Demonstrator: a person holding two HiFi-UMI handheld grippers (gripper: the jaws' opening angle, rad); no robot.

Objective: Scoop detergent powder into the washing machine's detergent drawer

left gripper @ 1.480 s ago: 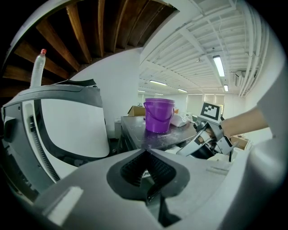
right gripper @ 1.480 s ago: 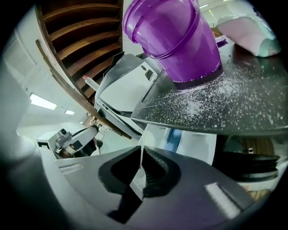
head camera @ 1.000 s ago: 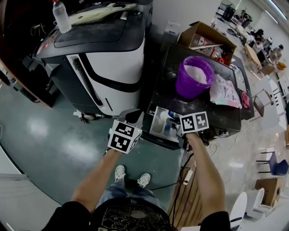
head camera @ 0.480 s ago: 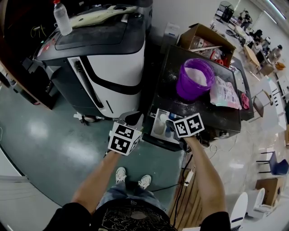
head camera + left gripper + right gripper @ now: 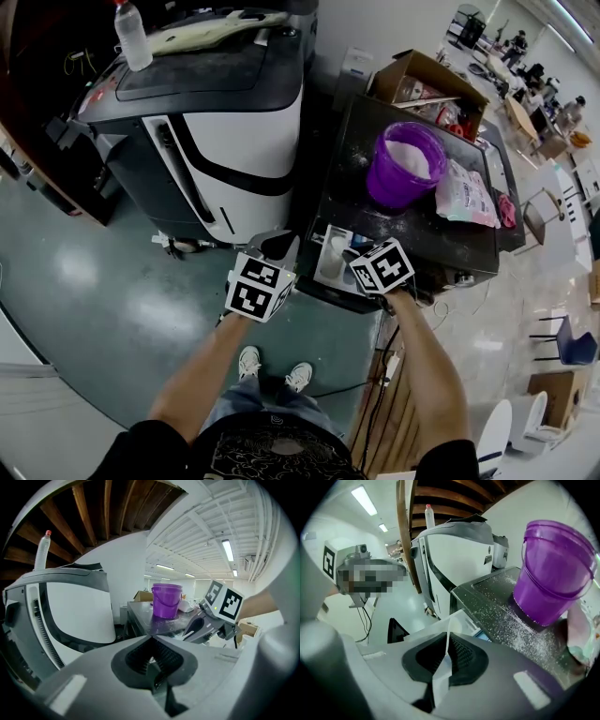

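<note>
2 hand-held grippers point(image 5: 152, 663) point(image 5: 446, 657), 1 scoop point(image 5: 442, 672), 1 purple bucket point(image 5: 403, 169), 1 bottle point(image 5: 132, 36), 1 detergent drawer point(image 5: 333, 255)

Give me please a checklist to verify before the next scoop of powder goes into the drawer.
1. Scoop gripped: ok. The right gripper is shut on a thin white scoop handle.
2. Drawer open: ok. The detergent drawer is pulled out.
3. Powder supply: ok. The purple bucket holds white powder.
4. Left gripper clear: ok. The left gripper is shut, empty, left of the drawer.
5. Scoop loaded: cannot tell; its bowl is hidden.
6. Surface clean: not ok. Spilled grains lie on the machine top.
</note>
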